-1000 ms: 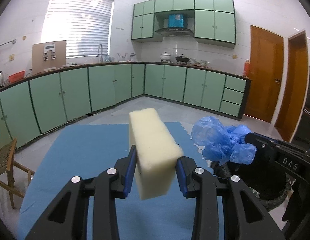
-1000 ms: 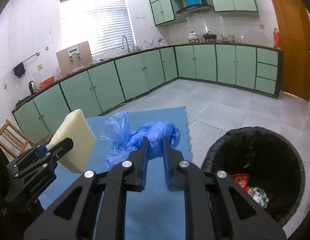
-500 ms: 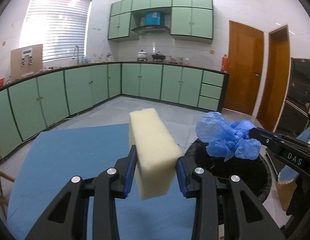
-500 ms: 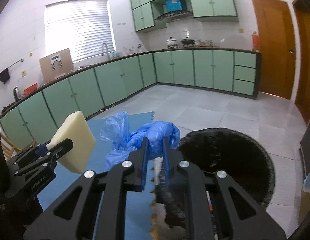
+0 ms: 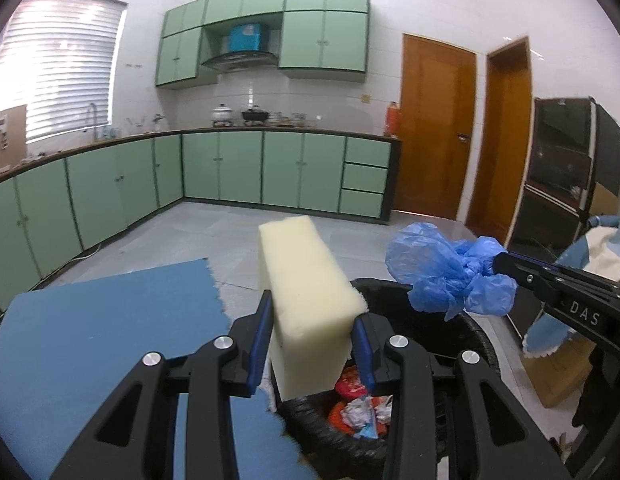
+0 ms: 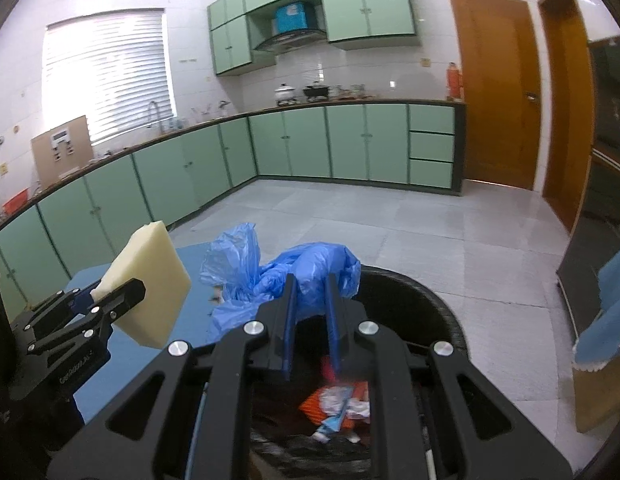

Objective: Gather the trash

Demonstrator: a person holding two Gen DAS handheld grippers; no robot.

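My left gripper (image 5: 312,316) is shut on a pale yellow foam block (image 5: 306,292) and holds it upright at the near rim of a black-lined trash bin (image 5: 466,332). My right gripper (image 6: 312,288) is shut on a crumpled blue plastic bag (image 6: 270,276) and holds it over the bin (image 6: 426,300). Red and white wrappers (image 6: 338,400) lie inside the bin. In the right wrist view the left gripper (image 6: 110,296) and the foam block (image 6: 150,284) are at the left. In the left wrist view the right gripper (image 5: 506,264) and the bag (image 5: 442,272) are at the right.
A blue mat (image 5: 90,320) covers the table at the left, its torn edge beside the bin. Green kitchen cabinets (image 5: 270,172) line the far walls. Two wooden doors (image 5: 438,128) and a dark appliance (image 5: 562,168) stand at the right. A cardboard box with blue cloth (image 6: 602,344) is beside the bin.
Both grippers have swung right from over the blue mat to the trash bin, each keeping its hold. The bin's contents now show below them.
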